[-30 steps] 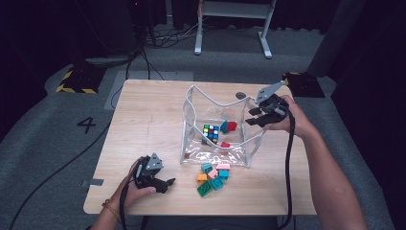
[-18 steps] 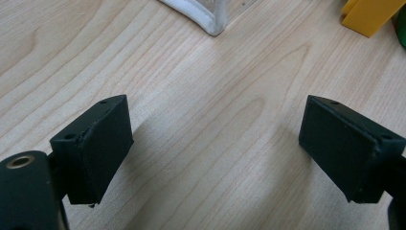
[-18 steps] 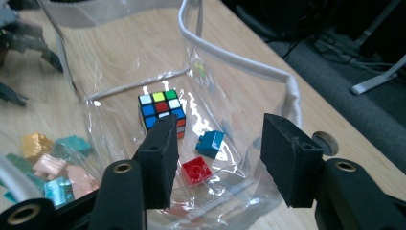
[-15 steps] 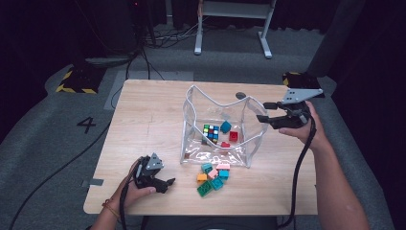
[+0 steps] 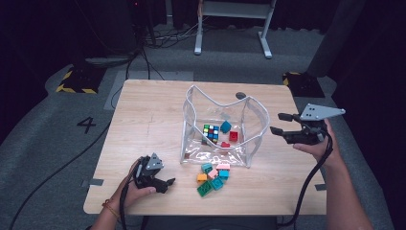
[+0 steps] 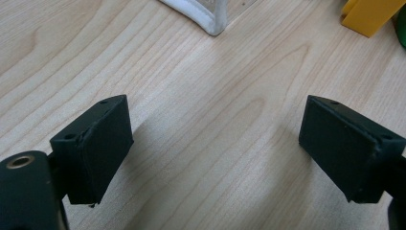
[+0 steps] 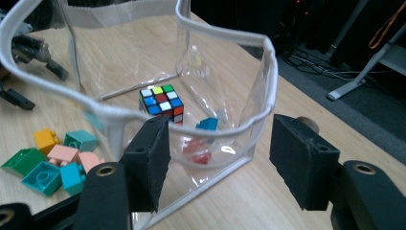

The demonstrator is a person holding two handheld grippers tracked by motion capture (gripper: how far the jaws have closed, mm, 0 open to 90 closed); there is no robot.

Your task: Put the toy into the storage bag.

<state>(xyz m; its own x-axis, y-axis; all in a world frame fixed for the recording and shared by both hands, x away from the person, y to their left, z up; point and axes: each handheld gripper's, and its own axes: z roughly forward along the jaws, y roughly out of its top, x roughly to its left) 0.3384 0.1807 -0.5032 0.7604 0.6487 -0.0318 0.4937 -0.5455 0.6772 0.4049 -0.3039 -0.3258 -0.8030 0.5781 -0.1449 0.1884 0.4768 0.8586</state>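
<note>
We are reading one mark: a black "4" (image 5: 88, 125) painted on the grey floor at 9 o'clock of the light wooden table (image 5: 143, 110); the black-and-yellow hazard-striped plates (image 5: 76, 81) at the far corners carry no text.

We are seeing the clear plastic open-top bag with white piping (image 5: 220, 125) standing mid-table. Inside it are lying a multicoloured puzzle cube (image 7: 161, 102), a teal block (image 7: 207, 124) and red blocks (image 7: 198, 152).

The right gripper (image 5: 283, 123) is hanging at 3 o'clock of the bag, clear of its wall, over the table's right edge. Its jaws have just been opening; they are now standing roughly half spread with nothing between them, pointing toward the bag.

The left gripper (image 5: 165, 183) is resting on the table at 7 o'clock of the bag, near the front edge. Its jaws are spread wide over bare wood, gripping nothing.

The loose pile of plastic building blocks (image 5: 213, 176) – green, teal, pink, orange – is lying at 6 o'clock of the bag, just outside its front wall and just right of the left gripper.

We are seeing open wood across the whole left half and the far strip; the bag's tall walls are standing between the right gripper and the pile. A dark round grommet (image 5: 241, 96) is sitting in the tabletop at 12 o'clock of the bag.
</note>
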